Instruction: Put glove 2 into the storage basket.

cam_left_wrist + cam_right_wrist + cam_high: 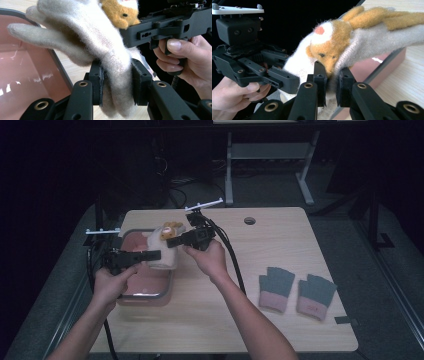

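A fuzzy cream wool glove (162,251) with a tan plush animal face hangs above the pink plastic tub (148,292) on the pale wooden table (280,235). The left gripper (154,254) pinches its cuff; the right gripper (172,241) clamps the knit beside the face.

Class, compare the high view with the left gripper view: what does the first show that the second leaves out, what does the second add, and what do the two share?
High view alone: the pair of grey-green fingerless gloves with pink cuffs lying on the pale wooden table, and both forearms.

Left gripper view alone: the left gripper with its black pads pressed into the glove's wool, close up.

Shared: the fluffy cream knitted glove with an orange animal face, the pink plastic tub with a grey rim, and the right gripper clamped on the glove's far end.
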Motion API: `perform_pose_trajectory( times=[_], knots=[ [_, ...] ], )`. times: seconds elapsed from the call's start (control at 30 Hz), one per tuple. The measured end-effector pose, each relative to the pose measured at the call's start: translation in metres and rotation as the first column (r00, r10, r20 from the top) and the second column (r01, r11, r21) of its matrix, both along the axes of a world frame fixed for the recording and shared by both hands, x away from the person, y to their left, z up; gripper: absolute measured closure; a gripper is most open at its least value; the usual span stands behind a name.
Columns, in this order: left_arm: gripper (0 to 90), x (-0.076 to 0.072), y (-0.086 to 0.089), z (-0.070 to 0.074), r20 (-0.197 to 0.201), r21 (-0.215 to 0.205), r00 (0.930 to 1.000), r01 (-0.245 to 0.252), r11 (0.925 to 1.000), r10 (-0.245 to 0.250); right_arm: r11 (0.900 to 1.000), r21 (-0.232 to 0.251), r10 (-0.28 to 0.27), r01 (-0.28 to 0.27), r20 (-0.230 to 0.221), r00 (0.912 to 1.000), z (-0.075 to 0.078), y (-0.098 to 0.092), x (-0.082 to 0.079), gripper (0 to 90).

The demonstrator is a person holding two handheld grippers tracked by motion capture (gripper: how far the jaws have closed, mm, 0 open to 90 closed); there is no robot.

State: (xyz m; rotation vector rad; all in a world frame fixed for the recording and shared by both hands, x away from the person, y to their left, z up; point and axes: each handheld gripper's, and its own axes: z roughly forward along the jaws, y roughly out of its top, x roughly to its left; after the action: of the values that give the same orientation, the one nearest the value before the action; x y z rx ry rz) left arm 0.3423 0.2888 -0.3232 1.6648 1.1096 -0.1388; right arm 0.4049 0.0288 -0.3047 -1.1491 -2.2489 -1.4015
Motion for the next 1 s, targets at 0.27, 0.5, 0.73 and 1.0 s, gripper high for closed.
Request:
perform_pose_trajectory(
  times=[0.27,0.5,0.73,1.0],
  knots=[
    [66.3,0.001,0.014,-0.001,-0.008,0.0,1.0,-0.002,1.0,0.002,1.0,0.005,0.011,-0.011,-0.002,0.9999,0.0,0.014,0.002,80.6],
    [66.3,0.003,0.025,-0.005,-0.026,0.006,0.9997,0.002,1.0,-0.001,1.0,0.014,0.018,-0.018,-0.015,0.9997,-0.006,0.025,0.004,80.5],
    [66.3,0.002,0.034,-0.005,-0.036,0.023,0.9993,-0.009,0.9997,0.01,1.0,0.015,0.027,-0.026,-0.023,0.9994,-0.01,0.035,0.006,80.6],
    [66.3,0.003,0.045,-0.008,-0.054,0.054,0.9983,-0.02,0.9983,0.023,0.999,0.016,0.041,-0.04,-0.03,0.9987,-0.018,0.049,0.009,80.6]
  ],
)
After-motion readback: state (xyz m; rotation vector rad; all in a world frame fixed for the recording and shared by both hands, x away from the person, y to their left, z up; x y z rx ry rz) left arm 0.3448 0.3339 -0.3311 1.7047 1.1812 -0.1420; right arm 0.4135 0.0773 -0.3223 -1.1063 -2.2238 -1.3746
